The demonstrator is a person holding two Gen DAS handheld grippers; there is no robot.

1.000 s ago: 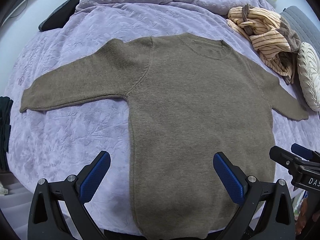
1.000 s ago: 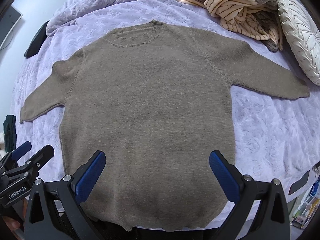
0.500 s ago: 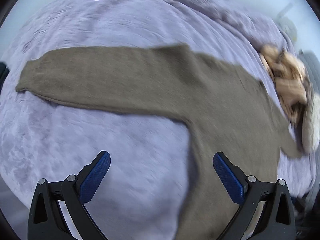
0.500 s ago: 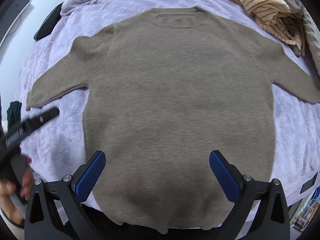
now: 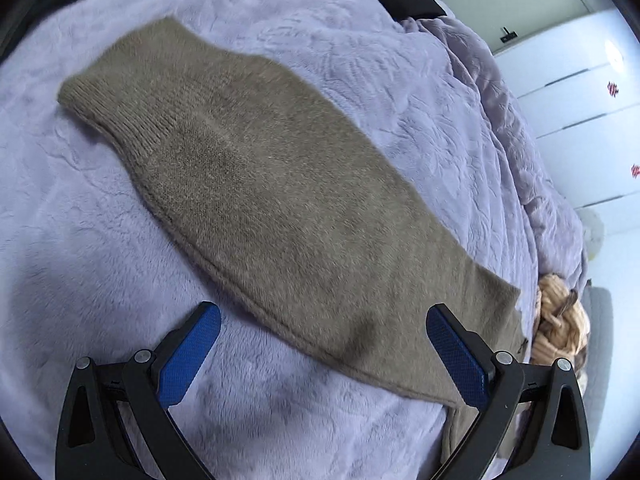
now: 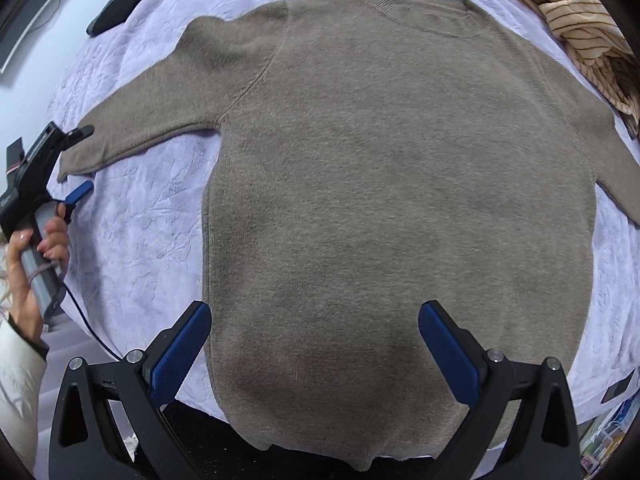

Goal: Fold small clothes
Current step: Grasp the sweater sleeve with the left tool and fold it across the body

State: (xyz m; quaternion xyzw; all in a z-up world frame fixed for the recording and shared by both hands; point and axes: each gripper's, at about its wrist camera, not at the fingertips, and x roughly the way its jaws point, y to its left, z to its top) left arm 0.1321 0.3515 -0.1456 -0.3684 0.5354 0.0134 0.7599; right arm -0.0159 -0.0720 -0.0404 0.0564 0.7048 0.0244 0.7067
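1. Sweater, a small taupe knit, lies flat on a lilac bedspread. Its body is spread wide, its neckline points away from the person, and its hem reaches the near edge of the bed.

2. Both sleeves stretch out sideways. The left sleeve runs long and straight, and its ribbed cuff is the end farthest from the sweater's body.

3. The left claw hovers low over this sleeve with its blue pads spread wide apart, gripping nothing. In the left wrist view the sleeve lies straight ahead. Its long axis runs diagonally from beside the right pad, where it joins the body, up and away to the cuff at upper left.

4. In the right wrist view the left claw appears at the far left, held in the person's hand. The sleeve's cuff end sits between its two open fingers, though whether they touch the knit cannot be told.

5. The right claw is also open and empty. It hangs over the lower middle of the sweater's body, well apart from either cuff.

6. The left claw is clearly the nearer to the left sleeve, so a likely first fold is that sleeve brought inward across the body. No fold appears to have been made yet.

7. A crumpled striped garment lies at the far right of the bed, apart from the sweater.
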